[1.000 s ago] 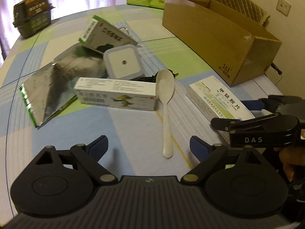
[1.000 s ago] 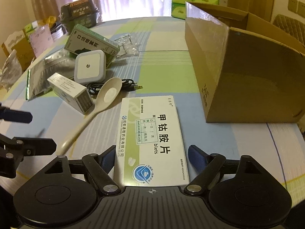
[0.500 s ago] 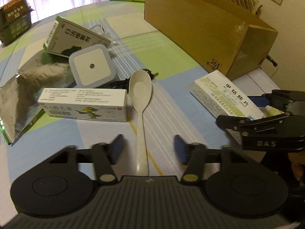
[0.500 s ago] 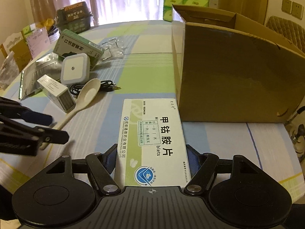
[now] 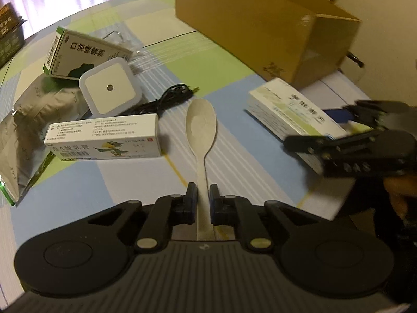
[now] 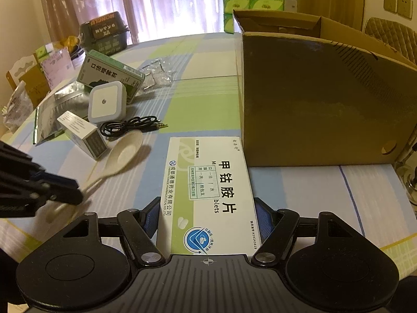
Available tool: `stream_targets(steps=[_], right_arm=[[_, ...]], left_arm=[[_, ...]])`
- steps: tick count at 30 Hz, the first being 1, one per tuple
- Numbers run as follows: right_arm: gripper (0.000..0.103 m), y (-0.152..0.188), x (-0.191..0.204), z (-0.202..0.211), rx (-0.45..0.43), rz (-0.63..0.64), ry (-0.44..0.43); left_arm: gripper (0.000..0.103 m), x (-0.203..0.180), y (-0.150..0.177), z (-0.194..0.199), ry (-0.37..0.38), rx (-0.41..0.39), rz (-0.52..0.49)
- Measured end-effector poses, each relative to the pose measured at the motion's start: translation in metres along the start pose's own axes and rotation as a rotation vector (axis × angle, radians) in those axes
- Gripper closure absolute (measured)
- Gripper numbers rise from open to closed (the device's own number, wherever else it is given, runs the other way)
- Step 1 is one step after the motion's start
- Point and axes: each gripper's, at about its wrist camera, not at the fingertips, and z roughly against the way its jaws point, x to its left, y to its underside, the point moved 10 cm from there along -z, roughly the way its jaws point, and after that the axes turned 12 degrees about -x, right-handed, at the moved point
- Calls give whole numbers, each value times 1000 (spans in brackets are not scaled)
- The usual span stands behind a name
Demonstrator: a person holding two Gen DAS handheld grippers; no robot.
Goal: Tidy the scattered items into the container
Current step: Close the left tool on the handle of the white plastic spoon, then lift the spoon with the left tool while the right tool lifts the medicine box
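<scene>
**Spoon and pill box gripped beside the carton**

Spoon (image 5: 201,140) lies on the checked tablecloth (image 5: 234,83) with its bowl pointing away from the left gripper (image 5: 202,203), whose two fingers have come together on the handle, one pad on each side. In the right wrist view the same spoon (image 6: 122,156) runs from its bowl near the table's middle down to the left gripper (image 6: 62,190) at the frame's left edge.

The right gripper (image 6: 207,219) is clamped across the near end of a white pill box (image 6: 208,195), its blue pads pressed against the box's long sides. The box lies flat, printed face up, its far right corner just beside the carton (image 6: 325,99); whether they touch cannot be told. From the left wrist view the pill box (image 5: 289,109) and the right gripper (image 5: 338,130) sit to the right of the spoon, blurred, with the carton (image 5: 260,26) behind them.

The carton stands open-topped on the table's right side. Left of the spoon lies a long white box (image 5: 104,140), just beside the bowl. Behind it are a square white night light (image 5: 110,91), a coiled black cable (image 5: 169,96), a green-edged box (image 5: 83,52) and a silver foil pouch (image 5: 31,125), all clustered close together on the cloth.
</scene>
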Motion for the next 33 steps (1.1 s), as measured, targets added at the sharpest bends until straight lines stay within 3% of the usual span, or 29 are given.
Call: stream_targets(steps=[8,10,12,19,25,27,33], right_arm=[[29,2,0,1,-1,-5,-1],[29,2,0,1,-1,-4,-2],[29,2,0,1,-1,-4,-2],[29,2,-1,1,-4,1,-2],[29,1,-1,0,-12,3,-3],[29,0,-1,-1,-15,3,-3],[29,-1,-1,-1,-23,1,-5]], left_arm=[[96,0,10,4,-14,22,-36],[93,-1,10,0,-10,25,-30],[78,0,6,-5,-23,17,-30],[77,6,-10,-29,-75,-24,-31],[67,6,-18,-37,-94,-52,-32],[57,5,-17,-38,-94,-57,-30],[58,4,-18,-41,-93,-78,1]])
